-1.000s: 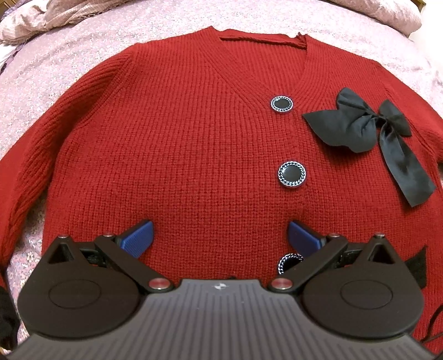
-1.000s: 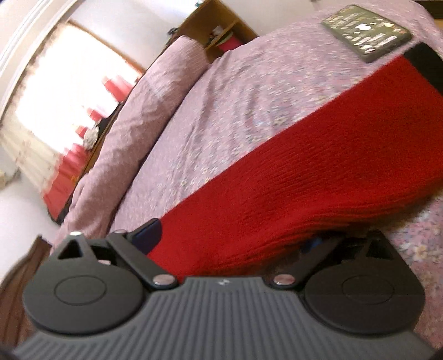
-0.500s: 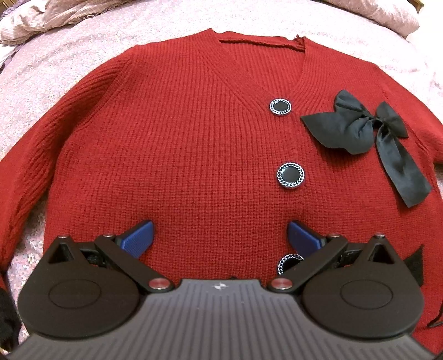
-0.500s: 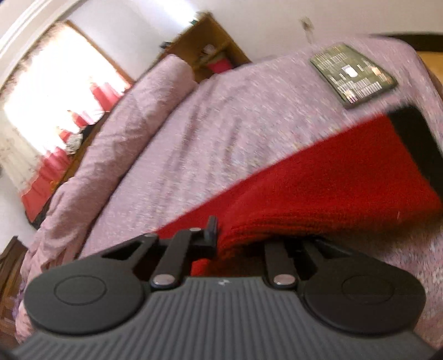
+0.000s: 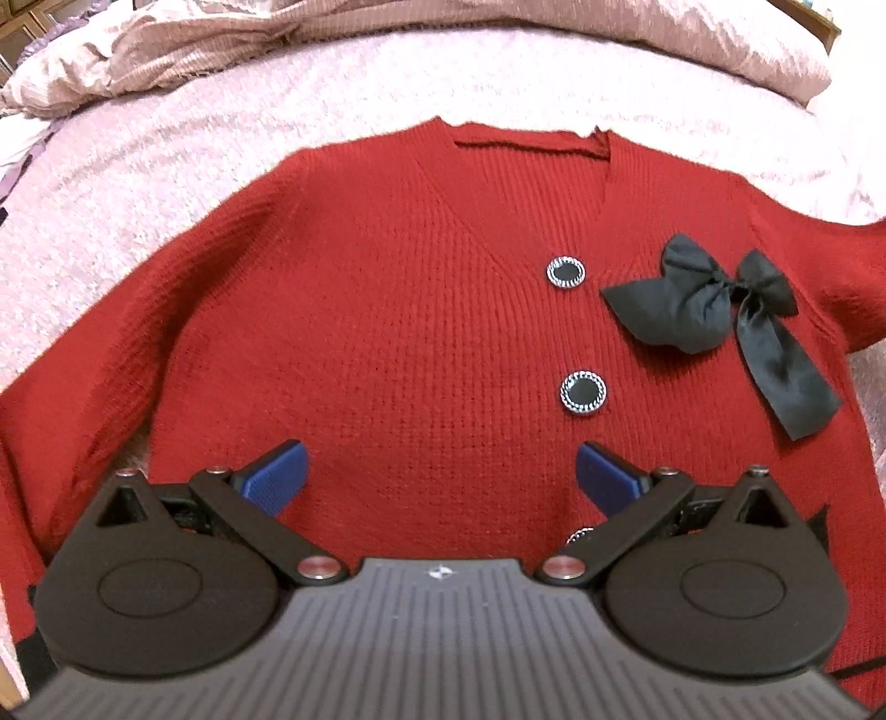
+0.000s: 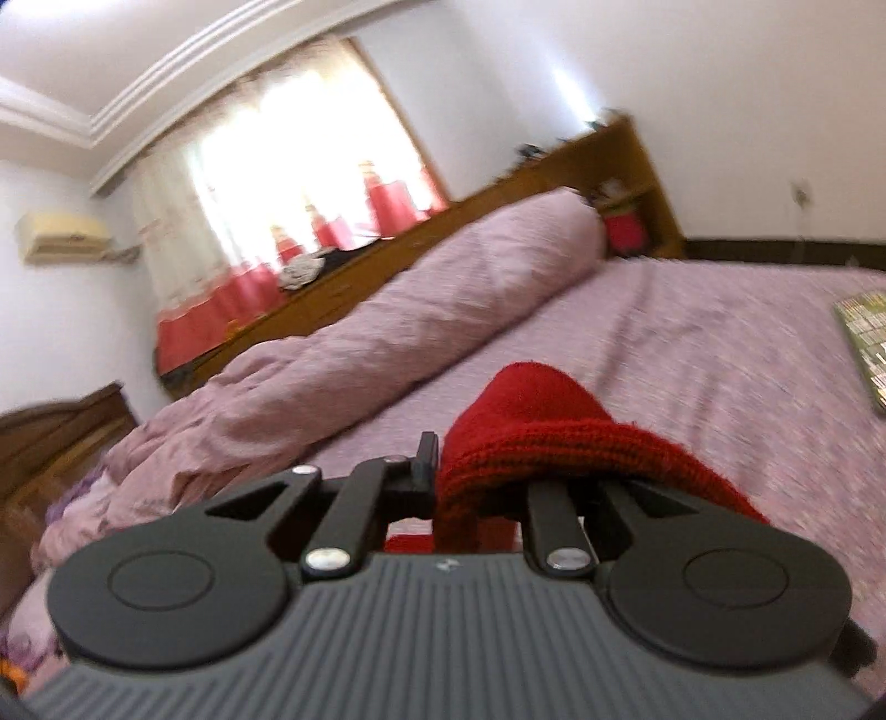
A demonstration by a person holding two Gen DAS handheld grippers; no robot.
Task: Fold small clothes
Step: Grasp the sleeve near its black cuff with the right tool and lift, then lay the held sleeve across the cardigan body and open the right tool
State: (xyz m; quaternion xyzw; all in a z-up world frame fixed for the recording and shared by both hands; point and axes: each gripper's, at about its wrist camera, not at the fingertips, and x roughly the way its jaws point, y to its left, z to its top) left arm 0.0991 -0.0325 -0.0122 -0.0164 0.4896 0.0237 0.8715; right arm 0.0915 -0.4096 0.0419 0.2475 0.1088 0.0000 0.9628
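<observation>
A red knit cardigan (image 5: pixel 376 343) lies flat, front up, on the pink bed, with black round buttons (image 5: pixel 581 392) down its middle and a black bow (image 5: pixel 714 310) on its right chest. My left gripper (image 5: pixel 440 471) hovers over the lower front of the cardigan, blue pads wide apart and nothing between them. In the right wrist view my right gripper (image 6: pixel 459 471) is shut on a bunched fold of the red sleeve (image 6: pixel 531 410), lifted off the bed and draped over its right finger.
A rolled pink duvet (image 6: pixel 354 354) lies along the far side of the bed, with a wooden shelf and a bright window behind. A flat patterned box (image 6: pixel 864 343) rests on the bedspread (image 6: pixel 692 343) at the right. Crumpled bedding (image 5: pixel 166 50) lies beyond the collar.
My right gripper closed on the red sleeve, then rose and rolled, lifting the knit off the bed. The left gripper pulled up a little, so the cardigan looks smaller.
</observation>
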